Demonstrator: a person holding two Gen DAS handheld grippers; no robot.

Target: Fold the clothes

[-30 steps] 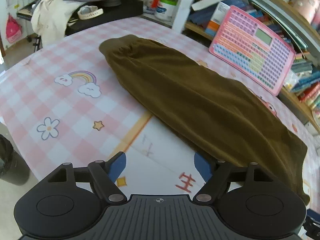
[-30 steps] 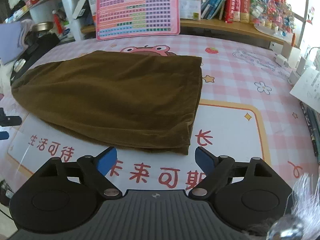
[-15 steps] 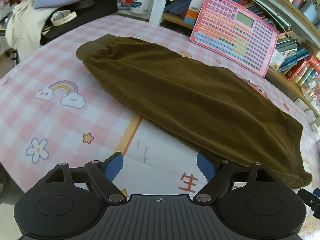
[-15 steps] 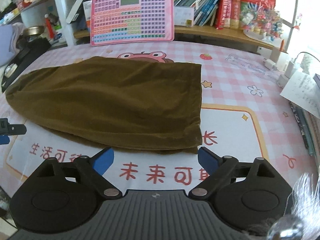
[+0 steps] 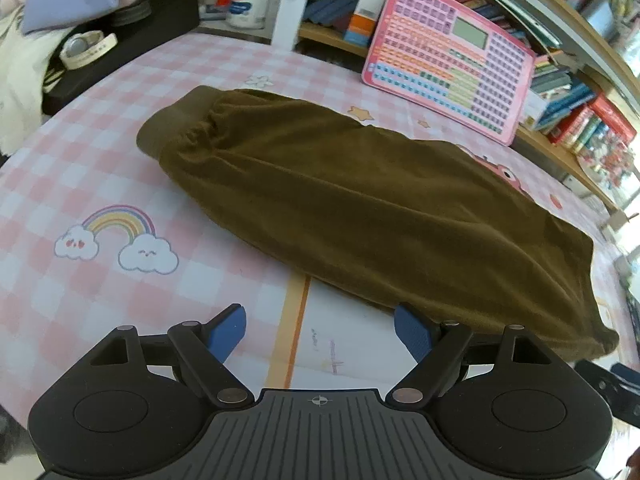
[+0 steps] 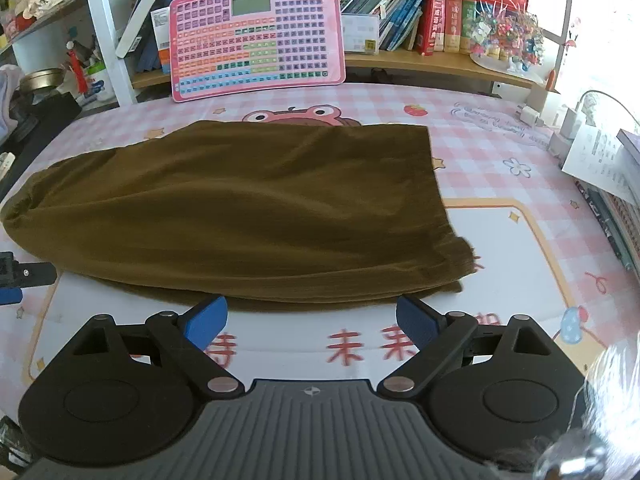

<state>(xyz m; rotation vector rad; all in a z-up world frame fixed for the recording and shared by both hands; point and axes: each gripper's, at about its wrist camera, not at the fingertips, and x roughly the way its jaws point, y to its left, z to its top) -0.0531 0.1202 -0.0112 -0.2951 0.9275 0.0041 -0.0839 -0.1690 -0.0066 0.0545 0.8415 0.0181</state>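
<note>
Left wrist view: trousers (image 5: 372,216) lie flat on the table (image 5: 60,168), already halved lengthwise. Left gripper (image 5: 320,330) and right gripper (image 6: 310,320) both wide open, empty. We should pinch both layers at the near edge, lifting evenly.

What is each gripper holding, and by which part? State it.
Nothing is held. The left gripper and right gripper both stand open just short of the brown garment, lying flat on the table.

The folded trousers (image 6: 240,216) are lying on the tablecloth (image 6: 500,208), with the keyboard toy (image 6: 256,38) leaning against the bookshelf (image 6: 400,60) behind them.
</note>
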